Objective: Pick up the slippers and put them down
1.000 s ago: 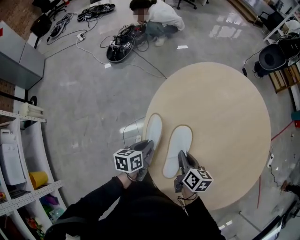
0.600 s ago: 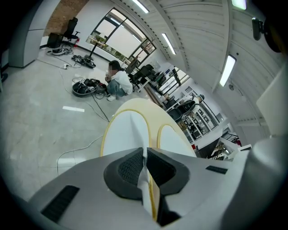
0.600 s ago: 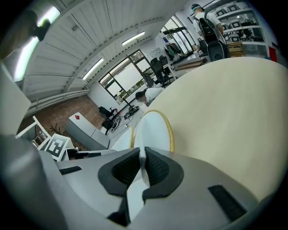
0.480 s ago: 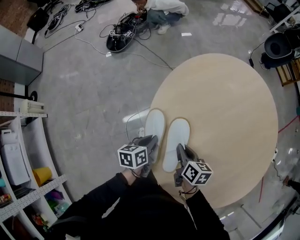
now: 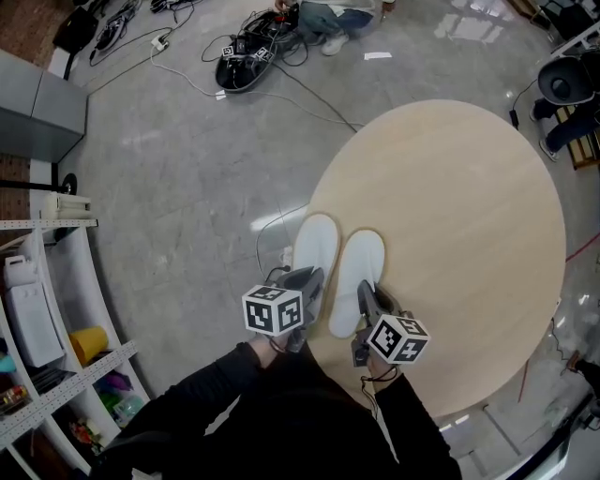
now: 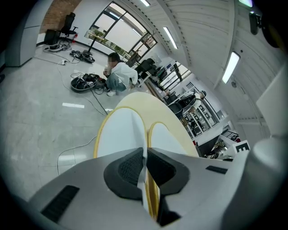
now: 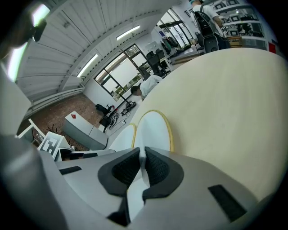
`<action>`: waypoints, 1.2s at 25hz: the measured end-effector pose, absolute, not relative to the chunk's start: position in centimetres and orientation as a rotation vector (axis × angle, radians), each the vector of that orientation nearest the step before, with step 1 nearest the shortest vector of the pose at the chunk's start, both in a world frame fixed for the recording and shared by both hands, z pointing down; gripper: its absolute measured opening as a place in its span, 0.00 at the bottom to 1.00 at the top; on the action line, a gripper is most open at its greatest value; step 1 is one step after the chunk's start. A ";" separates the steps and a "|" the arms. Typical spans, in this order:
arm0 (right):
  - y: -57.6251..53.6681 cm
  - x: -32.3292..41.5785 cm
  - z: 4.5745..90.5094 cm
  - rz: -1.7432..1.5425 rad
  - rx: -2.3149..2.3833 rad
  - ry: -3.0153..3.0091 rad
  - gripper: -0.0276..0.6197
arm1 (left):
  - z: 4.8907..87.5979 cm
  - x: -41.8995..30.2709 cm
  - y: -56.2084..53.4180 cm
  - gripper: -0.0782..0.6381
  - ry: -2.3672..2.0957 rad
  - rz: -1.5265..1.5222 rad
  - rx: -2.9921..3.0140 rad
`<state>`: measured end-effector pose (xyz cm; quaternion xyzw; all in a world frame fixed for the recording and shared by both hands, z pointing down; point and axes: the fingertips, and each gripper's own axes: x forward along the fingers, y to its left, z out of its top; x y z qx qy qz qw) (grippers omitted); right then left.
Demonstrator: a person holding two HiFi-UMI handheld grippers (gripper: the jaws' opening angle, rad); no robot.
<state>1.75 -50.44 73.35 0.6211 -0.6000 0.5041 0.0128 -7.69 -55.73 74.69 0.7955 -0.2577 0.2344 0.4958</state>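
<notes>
Left slipper, white with a yellow rim, is pinched at its near end between the closed pads of the left gripper. The right slipper is clamped the same way by the right gripper. Both lie side by side over the near-left edge of the round wooden table (contact with its top cannot be told). A white cable crosses the floor just left of the table. Far off, a crouching person sits by a black cable tangle. Shelving stands at left.
</notes>
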 end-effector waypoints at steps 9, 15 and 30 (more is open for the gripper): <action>-51.5 2.2 75.0 1.594 1.935 -1.827 0.09 | 75.5 -7.0 -56.3 0.16 -0.615 0.567 1.919; -51.7 2.4 75.7 1.606 1.932 -1.820 0.09 | 76.1 -6.9 -56.1 0.16 -0.604 0.579 1.914; -51.8 1.9 75.3 1.580 1.895 -1.859 0.26 | 76.3 -7.0 -55.8 0.32 -0.630 0.648 1.958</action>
